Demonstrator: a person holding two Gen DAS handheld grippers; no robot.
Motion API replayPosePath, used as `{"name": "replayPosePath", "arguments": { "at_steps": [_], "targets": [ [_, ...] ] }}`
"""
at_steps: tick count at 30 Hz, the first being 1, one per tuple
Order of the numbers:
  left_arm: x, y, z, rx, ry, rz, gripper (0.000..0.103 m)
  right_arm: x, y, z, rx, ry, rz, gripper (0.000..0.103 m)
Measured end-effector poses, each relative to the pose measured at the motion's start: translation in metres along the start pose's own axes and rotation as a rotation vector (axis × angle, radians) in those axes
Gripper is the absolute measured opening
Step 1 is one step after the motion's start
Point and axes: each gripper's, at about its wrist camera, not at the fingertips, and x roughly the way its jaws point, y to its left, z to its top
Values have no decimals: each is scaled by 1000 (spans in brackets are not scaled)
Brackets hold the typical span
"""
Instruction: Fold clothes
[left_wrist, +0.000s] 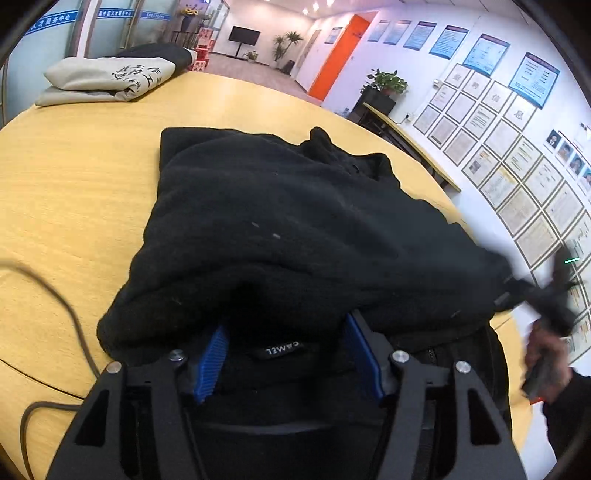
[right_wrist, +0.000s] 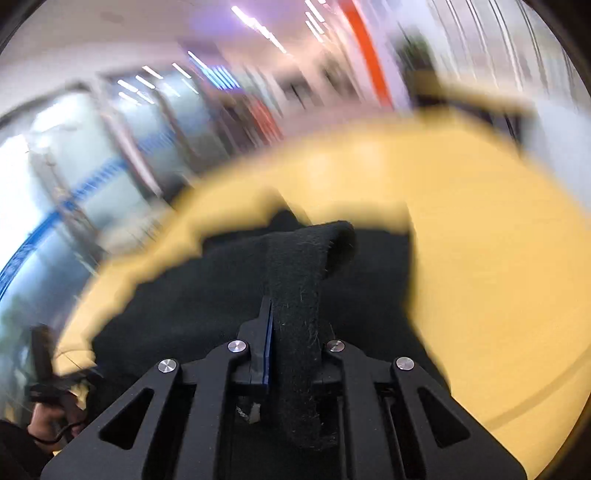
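Note:
A black fleece garment (left_wrist: 288, 221) lies partly folded on the round yellow table (left_wrist: 74, 184). My left gripper (left_wrist: 288, 332) stands open at its near edge, with its blue pads (left_wrist: 212, 354) on either side of a fold that bears a CAMEL label (left_wrist: 282, 349). My right gripper (right_wrist: 295, 295) is shut on a strip of the same black fleece (right_wrist: 299, 280) and holds it raised over the garment; this view is blurred by motion. The right gripper also shows at the garment's right corner in the left wrist view (left_wrist: 517, 291).
A folded beige garment with black script (left_wrist: 107, 79) lies on a dark one at the table's far left. A grey cable (left_wrist: 62, 306) trails over the table at the left. A wall of framed notices (left_wrist: 517, 147) stands to the right.

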Motion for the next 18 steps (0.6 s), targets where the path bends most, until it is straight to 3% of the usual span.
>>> {"name": "replayPosePath", "arguments": {
  "at_steps": [1, 2, 6, 8, 11, 13, 16, 18],
  "targets": [
    [-2, 2, 0, 3, 6, -3, 55, 18, -10, -10, -1, 82, -33, 10],
    [-3, 3, -1, 11, 15, -7, 55, 25, -12, -17, -30, 109, -45, 11],
    [-30, -18, -3, 139, 40, -46, 56, 23, -5, -17, -100, 118, -86, 21],
    [-51, -36, 3, 204, 13, -105, 59, 12, 0, -13, -155, 113, -129, 33],
    [-67, -61, 29, 283, -87, -168, 81, -13, 15, -4, -280, 70, -216, 58],
    [-60, -67, 45, 303, -119, -172, 85, -36, 35, 7, -369, -29, -231, 74],
    [-6, -47, 45, 244, 6, -118, 81, -47, 53, 19, -405, -92, -144, 80],
    [15, -33, 28, 219, 66, -96, 74, -30, 49, 17, -392, -37, -84, 80]
  ]
}}
